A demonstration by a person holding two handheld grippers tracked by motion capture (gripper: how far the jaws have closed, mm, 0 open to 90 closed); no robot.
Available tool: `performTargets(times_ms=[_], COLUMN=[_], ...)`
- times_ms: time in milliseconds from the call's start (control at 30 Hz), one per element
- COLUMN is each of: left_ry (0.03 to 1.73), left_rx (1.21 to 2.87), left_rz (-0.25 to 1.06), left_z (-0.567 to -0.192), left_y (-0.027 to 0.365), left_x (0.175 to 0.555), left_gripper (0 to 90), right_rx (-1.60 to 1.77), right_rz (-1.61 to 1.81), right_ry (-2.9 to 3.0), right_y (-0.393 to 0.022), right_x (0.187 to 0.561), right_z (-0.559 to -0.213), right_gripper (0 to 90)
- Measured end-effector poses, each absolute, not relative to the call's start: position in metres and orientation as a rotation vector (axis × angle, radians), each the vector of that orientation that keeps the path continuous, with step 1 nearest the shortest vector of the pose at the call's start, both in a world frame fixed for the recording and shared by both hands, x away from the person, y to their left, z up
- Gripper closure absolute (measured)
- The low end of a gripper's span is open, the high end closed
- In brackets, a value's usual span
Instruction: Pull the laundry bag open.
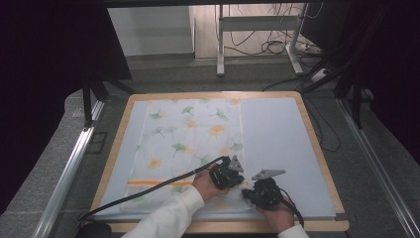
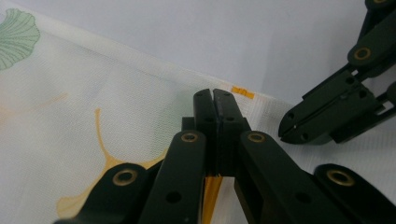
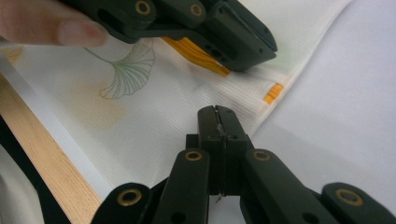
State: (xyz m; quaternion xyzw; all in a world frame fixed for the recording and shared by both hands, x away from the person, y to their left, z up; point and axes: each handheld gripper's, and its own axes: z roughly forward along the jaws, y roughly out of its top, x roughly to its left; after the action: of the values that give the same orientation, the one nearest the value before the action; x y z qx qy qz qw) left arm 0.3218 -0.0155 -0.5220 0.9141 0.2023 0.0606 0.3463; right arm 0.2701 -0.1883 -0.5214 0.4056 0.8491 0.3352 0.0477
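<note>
Cloth (image 1: 185,148) with ginkgo print lies flat on pale mat (image 1: 277,144) over wooden table (image 1: 317,148). Left gripper (image 2: 213,95) – jaws pressed together, tips just over cloth near right edge. Right gripper (image 3: 217,113) – jaws pressed together too, beside it over near corner.

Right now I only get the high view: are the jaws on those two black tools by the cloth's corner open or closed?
Observer: In the left gripper view, the left gripper has its jaws pressed flat together, over the cloth.
Operator: And the other one?
Observer: The right gripper is shut too, with its tips over the cloth near the edge.
Operator: Anything special at that edge?
Observer: A small orange mark sits on the hem, just ahead of the left jaws.
</note>
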Motion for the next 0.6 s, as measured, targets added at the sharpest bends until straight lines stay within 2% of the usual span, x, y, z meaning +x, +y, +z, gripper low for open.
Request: performTargets(times_ms=[600], left_ry=[0.515], left_rx=[2.382], left_rz=[0.186], left_z=[-0.5218], left_y=[-0.0092], left_x=[0.3183], left_gripper=[90.0], right_rx=[1.269], right_rz=[1.051], right_ry=[2.587], right_y=[-0.1906], right_x=[0.2719], right_z=[-0.5226], right_gripper=[89.6])
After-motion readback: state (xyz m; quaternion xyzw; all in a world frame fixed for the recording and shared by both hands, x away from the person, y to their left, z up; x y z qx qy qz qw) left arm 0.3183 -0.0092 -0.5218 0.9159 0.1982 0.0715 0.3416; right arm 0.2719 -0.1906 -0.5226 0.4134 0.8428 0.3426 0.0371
